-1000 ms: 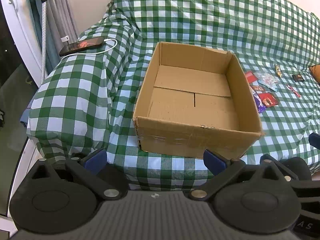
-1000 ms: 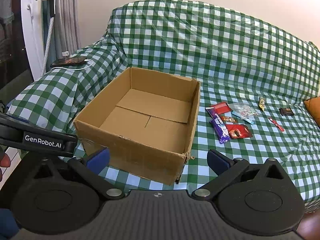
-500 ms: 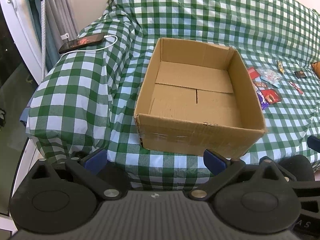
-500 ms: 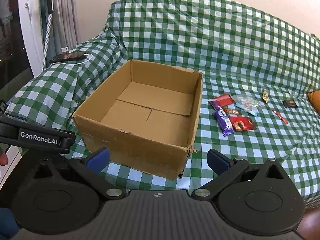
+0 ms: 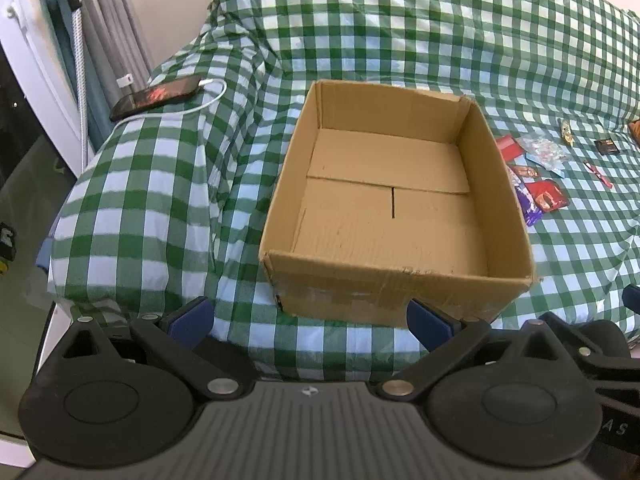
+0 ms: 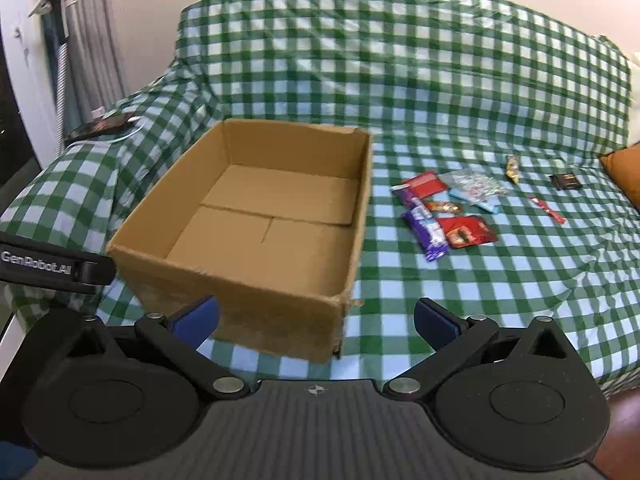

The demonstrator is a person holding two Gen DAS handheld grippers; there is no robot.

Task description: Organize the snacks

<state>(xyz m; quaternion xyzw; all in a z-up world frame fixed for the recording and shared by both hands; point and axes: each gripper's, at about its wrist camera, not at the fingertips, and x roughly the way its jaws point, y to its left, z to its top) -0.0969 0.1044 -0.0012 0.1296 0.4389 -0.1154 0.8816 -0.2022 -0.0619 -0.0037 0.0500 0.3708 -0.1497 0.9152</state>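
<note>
Both grippers are hanging out with their jaws spread wide apart and nothing between them. The left gripper is sitting at the near edge of the sofa, with the near wall of the cardboard box showing right between its blue fingertips. The right gripper is hovering a bit further right, so the box's near right corner is showing in its gap.

The box is lying open-topped on the green checked cover, and its bottom flaps are showing bare, nothing inside. The snacks are all sitting on the cover to the right of the box. Closest to it are a purple bar and a red packet, touching each other. Just behind them are a small orange wrapper, another red packet and a clear bag lying over a light blue strip. Further right, apart from the cluster, a thin red stick, a gold-wrapped candy and a small dark square packet are lying.

Far left, on the sofa arm, a phone is resting with a white cable plugged in. An orange cushion is peeking in at the right edge.
</note>
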